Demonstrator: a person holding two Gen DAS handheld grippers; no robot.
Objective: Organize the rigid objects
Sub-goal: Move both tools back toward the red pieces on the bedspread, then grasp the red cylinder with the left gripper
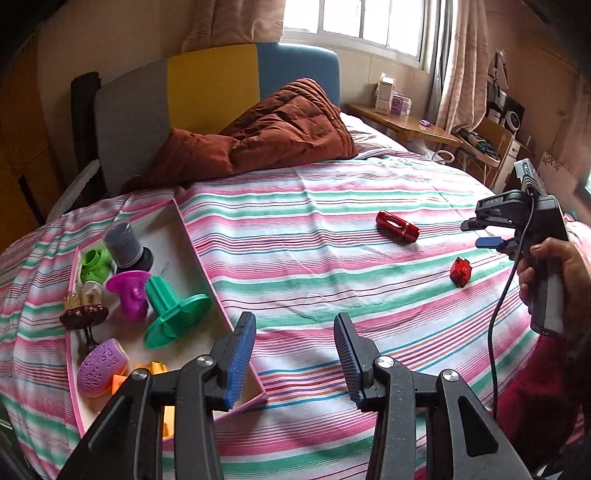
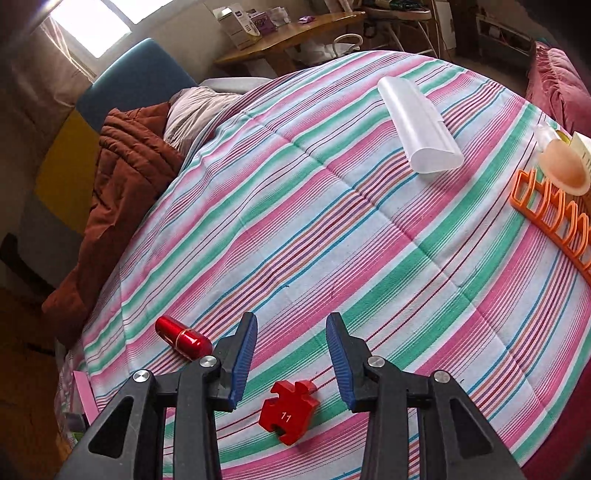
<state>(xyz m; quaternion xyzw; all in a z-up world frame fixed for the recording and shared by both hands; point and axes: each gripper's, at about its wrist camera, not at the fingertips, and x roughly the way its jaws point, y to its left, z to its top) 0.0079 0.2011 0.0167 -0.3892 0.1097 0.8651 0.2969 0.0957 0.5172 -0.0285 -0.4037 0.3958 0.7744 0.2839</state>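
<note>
Right gripper [image 2: 291, 363] jaws apart, empty, over red puzzle piece [image 2: 289, 411] | left gripper [image 1: 295, 356] apart, empty | box [image 1: 201, 254] at left holds several pieces; red capsule [image 1: 398, 226], clear tube [image 2: 419, 125], orange rack [image 2: 550, 218] remain on bedspread [image 2: 332, 221]; judged partway

The number "11" is printed in white on the top face of the red puzzle-shaped block [image 2: 289, 412], which lies on the striped bed cover [image 2: 332, 229] near the camera. Print on the far boxes [image 2: 238, 24] cannot be read.
</note>
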